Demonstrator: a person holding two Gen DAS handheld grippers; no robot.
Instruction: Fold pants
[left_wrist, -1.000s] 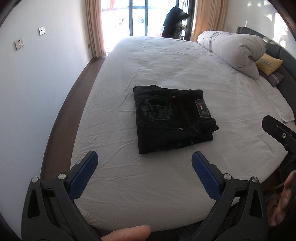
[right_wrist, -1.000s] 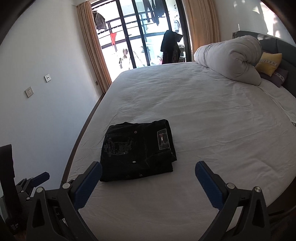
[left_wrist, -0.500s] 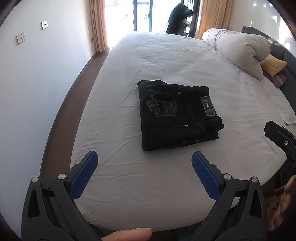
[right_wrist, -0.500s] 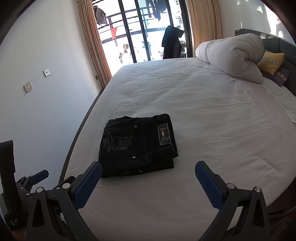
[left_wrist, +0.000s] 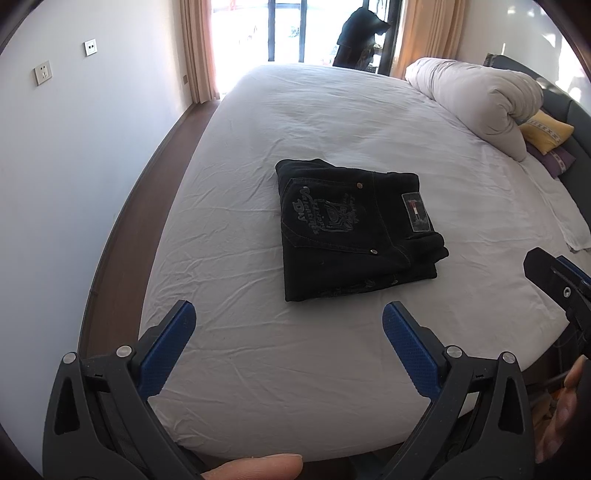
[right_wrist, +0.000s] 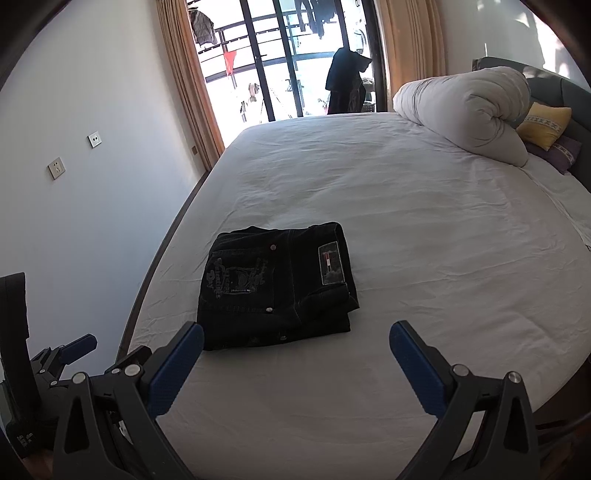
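Black pants (left_wrist: 354, 229) lie folded into a compact rectangle on the white bed sheet (left_wrist: 332, 118), back pocket embroidery and a waist label facing up. The same pants (right_wrist: 277, 291) show in the right wrist view, left of centre. My left gripper (left_wrist: 288, 317) hovers open above the near part of the bed, short of the pants, holding nothing. My right gripper (right_wrist: 295, 336) is open too, empty, its left finger near the pants' near left corner but apart from them. Part of the right gripper (left_wrist: 554, 273) shows at the left wrist view's right edge.
A rolled white duvet (left_wrist: 480, 99) and a yellow pillow (left_wrist: 546, 129) lie at the head of the bed, far right. A white wall (left_wrist: 74, 147) and dark wood floor strip (left_wrist: 129, 229) run along the left. Glass balcony doors (right_wrist: 295, 74) stand beyond the bed. A person's fingers (left_wrist: 255, 467) show at the bottom.
Both grippers have drawn back and risen slightly, so the pants sit a little farther off and higher in both views. The pants have not moved; both grippers stay open.
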